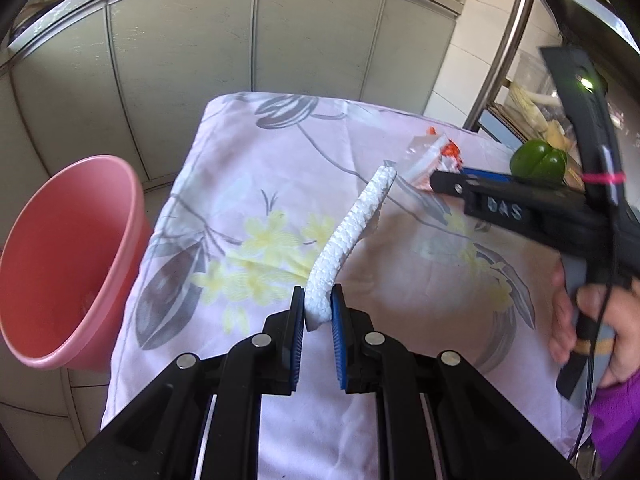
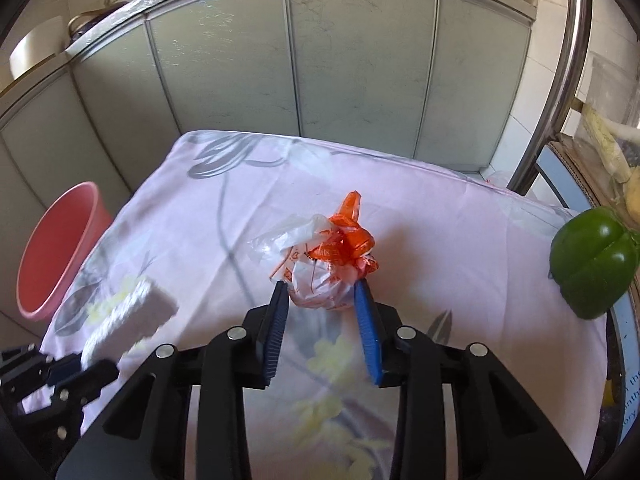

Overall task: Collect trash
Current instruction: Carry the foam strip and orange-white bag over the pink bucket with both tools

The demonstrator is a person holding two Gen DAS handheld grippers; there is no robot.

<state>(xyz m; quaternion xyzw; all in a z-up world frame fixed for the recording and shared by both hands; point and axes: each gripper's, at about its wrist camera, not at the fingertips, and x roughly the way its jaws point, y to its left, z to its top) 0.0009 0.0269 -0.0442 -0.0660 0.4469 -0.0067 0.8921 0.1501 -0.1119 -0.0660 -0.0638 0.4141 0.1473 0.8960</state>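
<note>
Floral-clothed table [image 2: 440, 216] bearing crumpled plastic bag [image 2: 320, 256]

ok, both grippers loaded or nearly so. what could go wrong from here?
1. The left gripper pinches only the bottom end of the foam strip; the long free end could snap or swing loose on the way to the pink bucket.
2. The right gripper has the crumpled plastic bag between its tips; loose film may slip out.
3. The green pepper sits at the table edge, easily knocked.
</note>
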